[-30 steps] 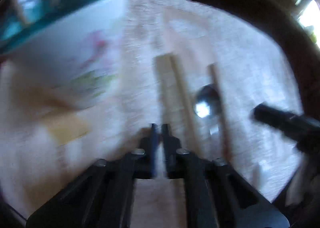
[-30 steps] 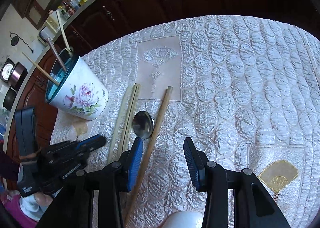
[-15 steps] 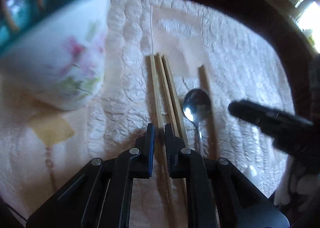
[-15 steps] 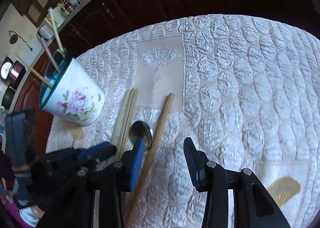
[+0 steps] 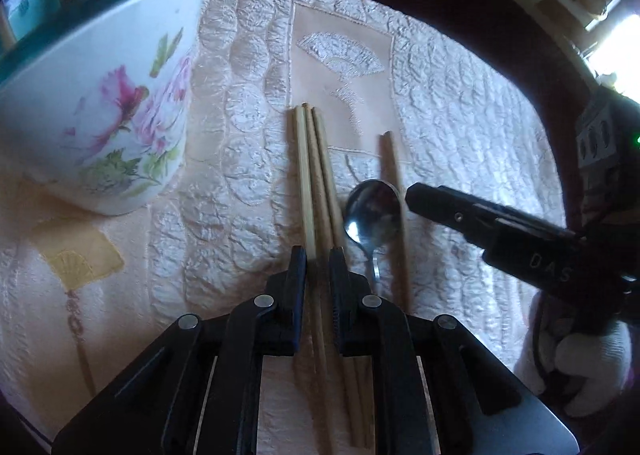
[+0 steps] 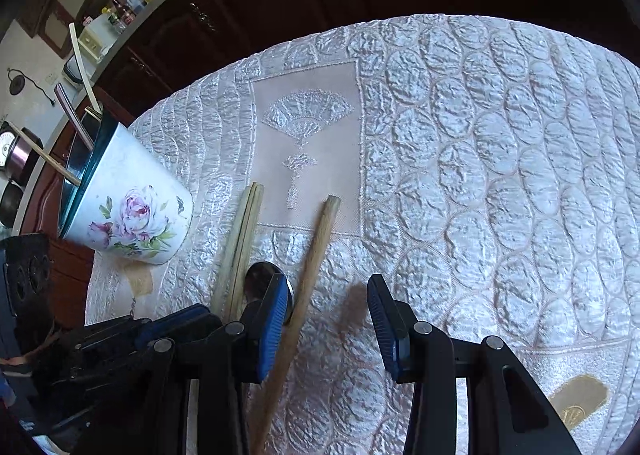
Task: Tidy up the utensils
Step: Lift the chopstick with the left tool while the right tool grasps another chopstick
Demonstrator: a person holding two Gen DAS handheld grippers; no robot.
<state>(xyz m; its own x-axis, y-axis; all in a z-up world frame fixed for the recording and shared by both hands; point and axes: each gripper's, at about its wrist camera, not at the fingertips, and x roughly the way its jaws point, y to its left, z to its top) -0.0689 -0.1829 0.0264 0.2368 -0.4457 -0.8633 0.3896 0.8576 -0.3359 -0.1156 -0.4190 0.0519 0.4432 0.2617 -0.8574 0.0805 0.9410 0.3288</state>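
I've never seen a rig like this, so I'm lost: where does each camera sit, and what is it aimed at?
Left wrist view: rides the left gripper, looking steeply down over three chopsticks; gloved hand visible.
Right wrist view: rides the right gripper, looking down at the quilted tablecloth; its open fingers show.
Shared: floral utensil cup, spoon, lone chopstick, and each other's gripper.

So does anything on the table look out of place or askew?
Yes: four wooden chopsticks and a metal spoon lie loose on the quilted cloth beside the floral utensil cup, which already holds others.
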